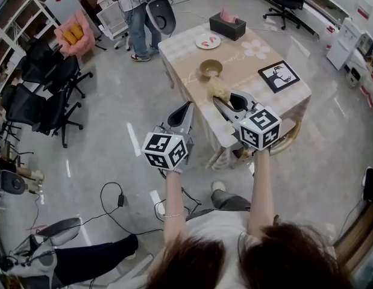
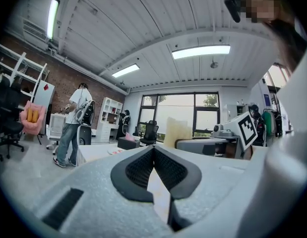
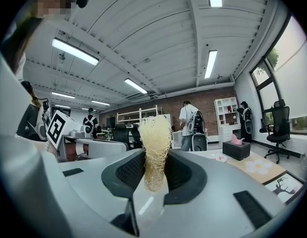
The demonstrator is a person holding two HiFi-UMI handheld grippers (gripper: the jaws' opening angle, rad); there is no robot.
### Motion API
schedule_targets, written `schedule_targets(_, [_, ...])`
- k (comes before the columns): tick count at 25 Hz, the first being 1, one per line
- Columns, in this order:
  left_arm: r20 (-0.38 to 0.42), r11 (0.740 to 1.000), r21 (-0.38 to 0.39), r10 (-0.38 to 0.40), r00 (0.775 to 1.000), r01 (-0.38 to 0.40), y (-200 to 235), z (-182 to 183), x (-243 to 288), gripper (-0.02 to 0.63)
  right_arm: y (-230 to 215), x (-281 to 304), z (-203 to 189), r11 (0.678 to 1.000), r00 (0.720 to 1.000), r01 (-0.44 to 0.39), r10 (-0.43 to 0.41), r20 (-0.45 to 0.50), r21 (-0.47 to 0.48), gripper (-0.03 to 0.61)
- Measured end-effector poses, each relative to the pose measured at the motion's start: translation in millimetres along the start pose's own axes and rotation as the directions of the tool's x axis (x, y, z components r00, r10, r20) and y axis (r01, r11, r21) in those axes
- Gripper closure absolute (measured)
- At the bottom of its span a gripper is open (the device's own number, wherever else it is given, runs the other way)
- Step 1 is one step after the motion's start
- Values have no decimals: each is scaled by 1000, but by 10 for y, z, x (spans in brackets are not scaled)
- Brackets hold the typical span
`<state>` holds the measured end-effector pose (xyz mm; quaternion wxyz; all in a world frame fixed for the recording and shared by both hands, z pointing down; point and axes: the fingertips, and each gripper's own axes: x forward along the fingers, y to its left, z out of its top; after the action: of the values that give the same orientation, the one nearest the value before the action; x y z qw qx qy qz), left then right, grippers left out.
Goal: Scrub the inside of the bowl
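A brownish bowl (image 1: 210, 68) stands on the cloth-covered table (image 1: 252, 62), near its left side. My right gripper (image 1: 226, 100) is shut on a pale yellow loofah scrubber (image 1: 218, 88), which hovers over the table's near edge, short of the bowl. In the right gripper view the loofah (image 3: 154, 148) stands upright, pinched between the dark pads (image 3: 180, 170). My left gripper (image 1: 187, 107) is shut and holds nothing, off the table's left side over the floor. In the left gripper view its pads (image 2: 138, 170) meet, with the loofah (image 2: 175, 130) beyond them.
On the table are a dark tissue box (image 1: 227, 26), a white plate (image 1: 208, 41) and a black framed picture (image 1: 278, 76). A person (image 1: 136, 17) stands beyond the table's far left corner. Office chairs (image 1: 50, 83) stand at the left. Cables (image 1: 114, 203) lie on the floor.
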<state>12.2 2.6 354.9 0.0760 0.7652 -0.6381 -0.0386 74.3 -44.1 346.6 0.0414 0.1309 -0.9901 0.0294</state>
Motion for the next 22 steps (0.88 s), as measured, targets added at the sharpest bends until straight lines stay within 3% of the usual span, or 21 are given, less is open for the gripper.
schedule_targets(13, [-38, 999, -23, 34, 999, -35, 377, -14, 466, 603, -409, 375, -48, 999, 999, -29, 30, -37, 25, 483])
schedule_targets(22, [-63, 999, -33, -35, 997, 33, 638, -59, 826, 603, -692, 587, -153, 998, 998, 29, -26, -59, 62, 483])
